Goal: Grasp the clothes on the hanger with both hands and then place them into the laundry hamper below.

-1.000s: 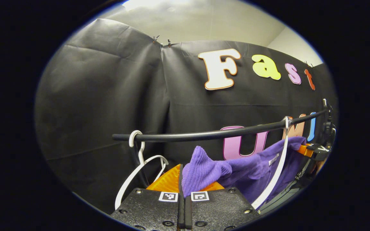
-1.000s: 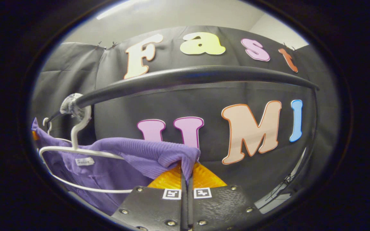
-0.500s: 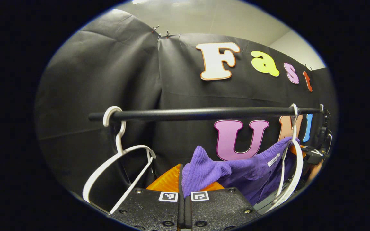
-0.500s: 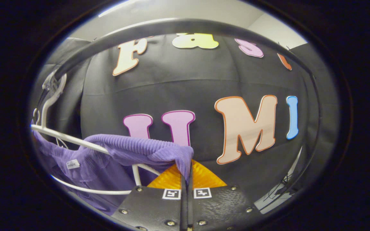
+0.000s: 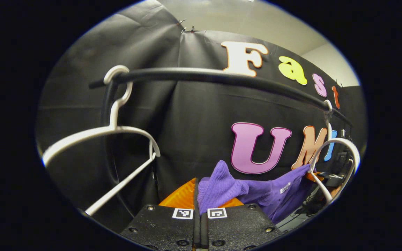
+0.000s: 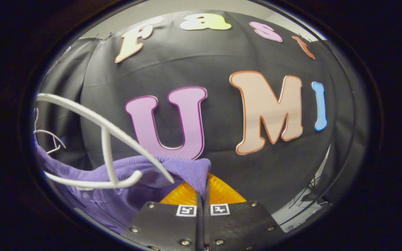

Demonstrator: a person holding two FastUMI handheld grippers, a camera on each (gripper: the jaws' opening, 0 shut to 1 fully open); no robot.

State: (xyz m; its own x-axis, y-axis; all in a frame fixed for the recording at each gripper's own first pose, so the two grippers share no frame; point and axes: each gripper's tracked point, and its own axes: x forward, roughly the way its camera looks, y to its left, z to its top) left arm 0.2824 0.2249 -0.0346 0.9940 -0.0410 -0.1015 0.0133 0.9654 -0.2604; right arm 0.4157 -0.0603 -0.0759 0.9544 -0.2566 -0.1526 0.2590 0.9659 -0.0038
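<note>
A purple knit garment (image 5: 260,191) stretches between my two grippers. In the left gripper view, my left gripper (image 5: 197,191) is shut on one bunched end of it. The cloth runs right to a white hanger (image 5: 340,146) that hooks on the black rail (image 5: 204,75). In the right gripper view, my right gripper (image 6: 203,184) is shut on the other end of the garment (image 6: 117,198). The white hanger (image 6: 106,139) crosses just above and in front of the cloth. I cannot tell whether the garment is free of the hanger.
A second white hanger (image 5: 117,130), bare, hangs at the left end of the rail, close to my left gripper. The black booth wall (image 6: 222,167) stands right behind. Cables show at the lower right (image 6: 305,202).
Both grippers have sunk with the garment held. The rail has risen in the left gripper view and left the top of the right gripper view. The hangers now sit higher and closer.
</note>
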